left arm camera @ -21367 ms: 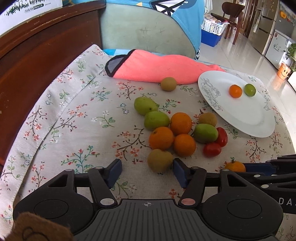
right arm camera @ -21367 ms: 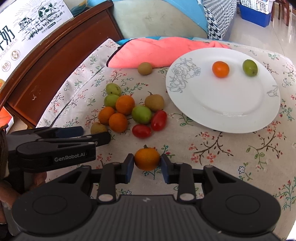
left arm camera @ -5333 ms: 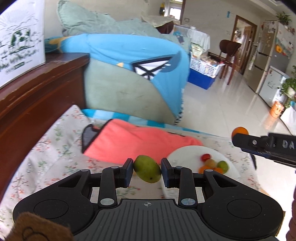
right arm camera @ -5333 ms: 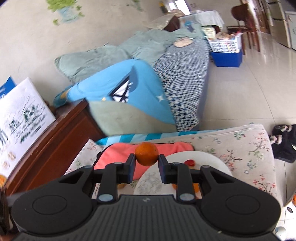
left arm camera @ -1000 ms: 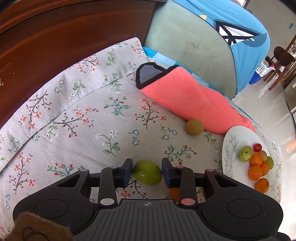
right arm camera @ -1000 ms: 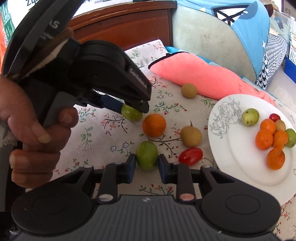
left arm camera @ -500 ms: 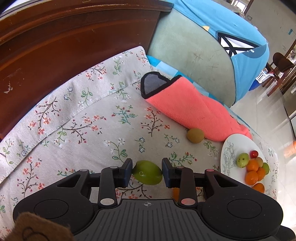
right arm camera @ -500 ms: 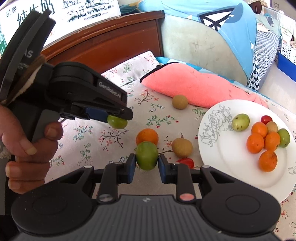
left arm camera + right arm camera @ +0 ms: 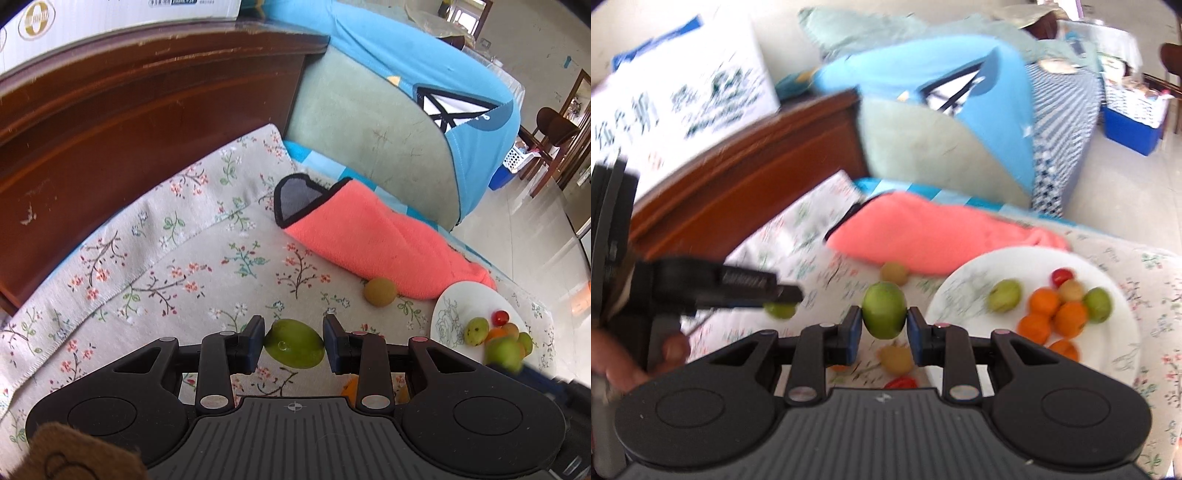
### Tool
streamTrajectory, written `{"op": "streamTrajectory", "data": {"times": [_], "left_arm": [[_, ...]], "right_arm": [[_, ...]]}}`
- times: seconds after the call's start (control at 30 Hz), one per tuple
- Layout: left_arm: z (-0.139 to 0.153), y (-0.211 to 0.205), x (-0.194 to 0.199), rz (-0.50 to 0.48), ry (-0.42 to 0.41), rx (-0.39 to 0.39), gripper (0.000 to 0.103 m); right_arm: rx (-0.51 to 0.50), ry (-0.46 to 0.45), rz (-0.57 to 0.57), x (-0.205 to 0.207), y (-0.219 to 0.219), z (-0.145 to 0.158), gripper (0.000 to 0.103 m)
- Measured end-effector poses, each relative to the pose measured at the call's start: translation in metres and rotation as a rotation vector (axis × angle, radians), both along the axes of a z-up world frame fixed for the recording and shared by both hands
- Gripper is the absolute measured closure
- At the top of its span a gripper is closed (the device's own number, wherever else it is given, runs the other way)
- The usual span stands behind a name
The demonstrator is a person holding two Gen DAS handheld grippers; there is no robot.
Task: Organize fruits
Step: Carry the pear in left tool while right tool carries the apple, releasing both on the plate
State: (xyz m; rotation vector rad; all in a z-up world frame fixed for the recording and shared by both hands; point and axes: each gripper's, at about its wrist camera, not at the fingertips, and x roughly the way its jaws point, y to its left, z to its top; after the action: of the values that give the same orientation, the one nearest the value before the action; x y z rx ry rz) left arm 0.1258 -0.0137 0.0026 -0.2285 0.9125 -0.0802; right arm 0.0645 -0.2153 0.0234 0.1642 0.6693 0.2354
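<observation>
My left gripper (image 9: 294, 341) is shut on a green fruit (image 9: 295, 350), held just above the floral cloth (image 9: 147, 280). My right gripper (image 9: 884, 319) is shut on another green fruit (image 9: 884, 306), lifted above the cloth and left of the white plate (image 9: 964, 291). Several orange, green, brown and red fruits lie on the plate (image 9: 461, 295). On the cloth are a brown fruit (image 9: 894, 273) by the pink towel, a second brown fruit (image 9: 895, 360), a red tomato (image 9: 901, 382) and an orange (image 9: 351, 387). The right wrist view shows the left gripper (image 9: 783, 299) in a hand at the left.
A folded pink towel (image 9: 369, 240) lies at the back of the cloth. A dark wooden board (image 9: 129, 129) rises on the left, with a blue and green cushion (image 9: 388, 122) behind. Past the plate is tiled floor (image 9: 535, 229). The right wrist view is blurred.
My right gripper has risen off the cloth with its green fruit and its view has swung up. The left gripper has tipped up slightly, still gripping its fruit.
</observation>
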Motion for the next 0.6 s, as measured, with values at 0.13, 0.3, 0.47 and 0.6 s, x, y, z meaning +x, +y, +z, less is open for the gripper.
{"op": "streamTrajectory", "data": {"times": [0.13, 0.3, 0.47, 0.6], "left_arm": [[0.008, -0.005, -0.002, -0.003, -0.037, 0.005, 0.071], [0.021, -0.018, -0.006, -0.028, -0.097, 0.027, 0.071], [0.028, -0.033, -0.009, -0.070, -0.131, 0.025, 0.071], [0.031, -0.046, -0.013, -0.116, -0.149, 0.015, 0.071]], "right_arm": [[0.034, -0.039, -0.061, 0.003, -0.018, 0.014, 0.076], [0.060, -0.083, -0.132, 0.000, -0.042, 0.032, 0.076], [0.089, -0.107, -0.198, -0.005, -0.066, 0.042, 0.076], [0.124, -0.111, -0.251, -0.007, -0.085, 0.046, 0.076]]}}
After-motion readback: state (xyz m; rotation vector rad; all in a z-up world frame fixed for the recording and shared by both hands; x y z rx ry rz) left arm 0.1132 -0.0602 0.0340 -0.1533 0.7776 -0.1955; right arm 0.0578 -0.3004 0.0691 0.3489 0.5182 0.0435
